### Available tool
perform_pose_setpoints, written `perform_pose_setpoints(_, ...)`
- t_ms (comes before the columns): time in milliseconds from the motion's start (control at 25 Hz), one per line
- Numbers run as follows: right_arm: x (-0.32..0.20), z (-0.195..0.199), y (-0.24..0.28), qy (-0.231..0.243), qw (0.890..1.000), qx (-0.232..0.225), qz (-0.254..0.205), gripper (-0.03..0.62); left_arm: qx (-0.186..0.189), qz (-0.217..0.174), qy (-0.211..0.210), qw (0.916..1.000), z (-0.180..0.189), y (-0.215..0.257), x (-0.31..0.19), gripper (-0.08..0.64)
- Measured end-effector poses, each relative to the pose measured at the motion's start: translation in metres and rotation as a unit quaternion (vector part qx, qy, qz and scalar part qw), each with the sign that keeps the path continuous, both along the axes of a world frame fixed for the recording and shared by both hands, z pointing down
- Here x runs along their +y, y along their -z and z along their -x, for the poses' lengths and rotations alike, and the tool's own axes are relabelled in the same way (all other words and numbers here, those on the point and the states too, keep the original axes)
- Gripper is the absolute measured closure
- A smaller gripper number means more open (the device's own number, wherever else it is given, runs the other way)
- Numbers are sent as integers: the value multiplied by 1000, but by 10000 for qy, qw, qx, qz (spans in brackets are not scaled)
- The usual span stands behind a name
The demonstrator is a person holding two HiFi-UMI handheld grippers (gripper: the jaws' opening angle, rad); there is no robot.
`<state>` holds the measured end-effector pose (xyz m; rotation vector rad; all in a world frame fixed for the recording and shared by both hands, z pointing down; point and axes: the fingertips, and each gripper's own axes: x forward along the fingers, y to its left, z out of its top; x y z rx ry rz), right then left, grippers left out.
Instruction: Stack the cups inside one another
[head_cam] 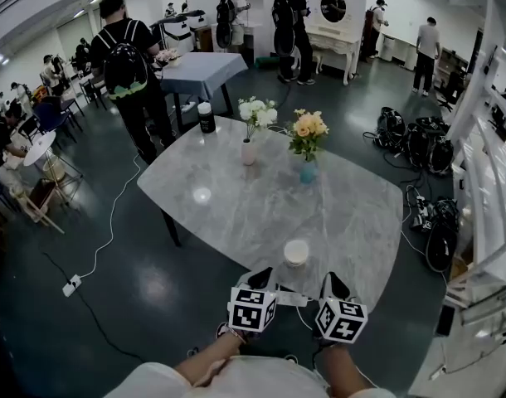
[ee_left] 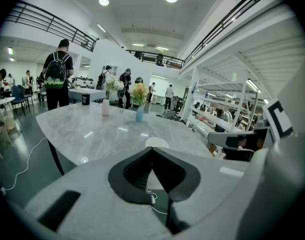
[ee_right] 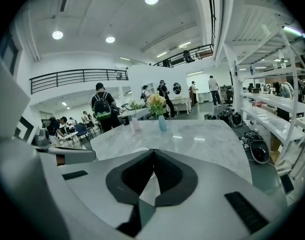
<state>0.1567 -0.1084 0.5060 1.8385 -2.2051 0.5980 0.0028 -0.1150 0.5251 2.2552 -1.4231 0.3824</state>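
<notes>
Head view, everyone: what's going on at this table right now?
A person holds a gripper in each hand at the near edge of a marble table. The left gripper and right gripper are both shut and empty, pointing toward a pale cup just ahead, not touching it. Whether that cup is one or several nested is unclear. A pink vase, a blue vase and a dark container stand farther back.
</notes>
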Motion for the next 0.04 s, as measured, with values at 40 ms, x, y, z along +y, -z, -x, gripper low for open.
perform_pose_setpoints(40,-2,1,0,0,10000,1,0,584,-4,2,-1,10000,0,0,-2,565)
